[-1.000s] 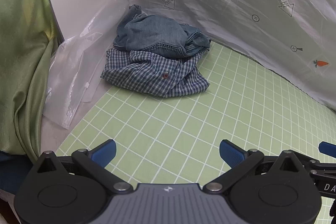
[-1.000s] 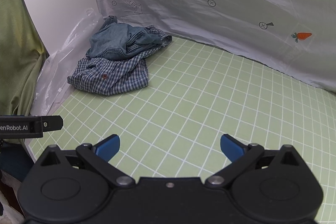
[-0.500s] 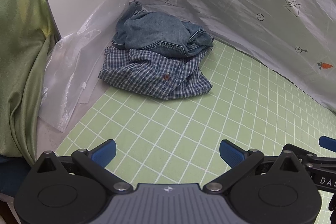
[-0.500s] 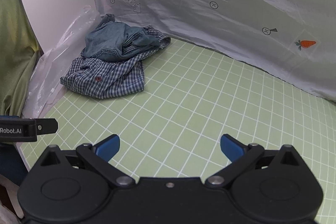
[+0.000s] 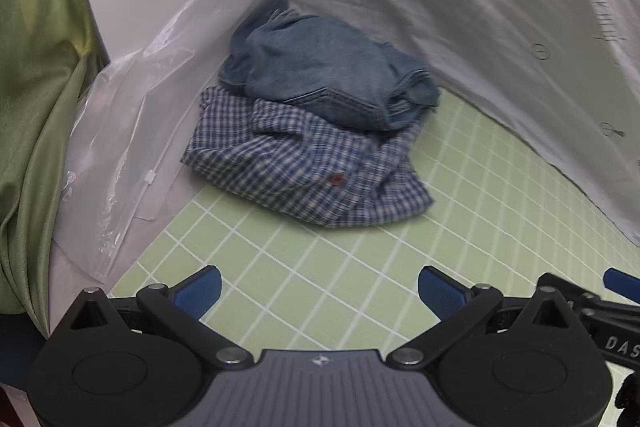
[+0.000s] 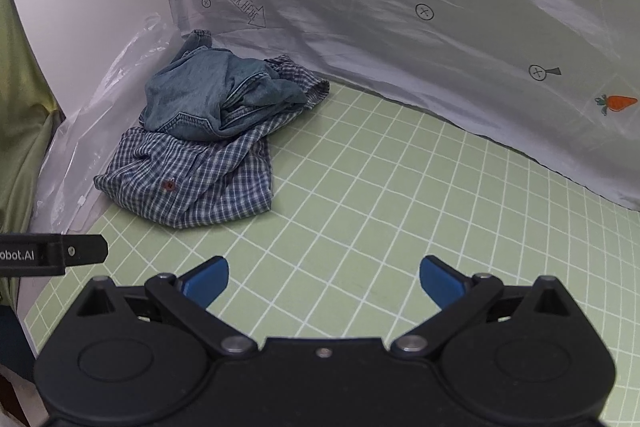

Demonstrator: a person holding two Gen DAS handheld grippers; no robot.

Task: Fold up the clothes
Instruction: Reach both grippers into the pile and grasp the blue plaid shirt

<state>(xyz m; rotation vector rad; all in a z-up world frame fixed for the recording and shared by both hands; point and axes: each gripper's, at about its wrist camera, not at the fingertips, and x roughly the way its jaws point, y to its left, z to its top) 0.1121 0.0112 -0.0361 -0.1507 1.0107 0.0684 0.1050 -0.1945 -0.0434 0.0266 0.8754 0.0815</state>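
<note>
Down at the front, the left gripper (image 5: 318,291) and the right gripper (image 6: 324,281) are held just above the green mat (image 6: 380,211). Both sets of blue fingers are spread wide, and nothing is held between them. Bare mat is seen beyond the fingers. Farther back, in the far left corner, the clothes are heaped. A checked shirt (image 5: 304,167) is crumpled on the mat, and a jeans piece (image 5: 324,75) is bunched on top of it. Neither one is laid flat or folded neatly. Clear plastic (image 5: 124,131) is pressed against the shirt's left edge, and a grey sheet (image 6: 400,7) is hung behind the pile. If the shirt is pulled, the jeans piece could be dragged along too, because it is resting on it. The plastic could also be pinched by mistake, since it is touching the cloth.
</note>
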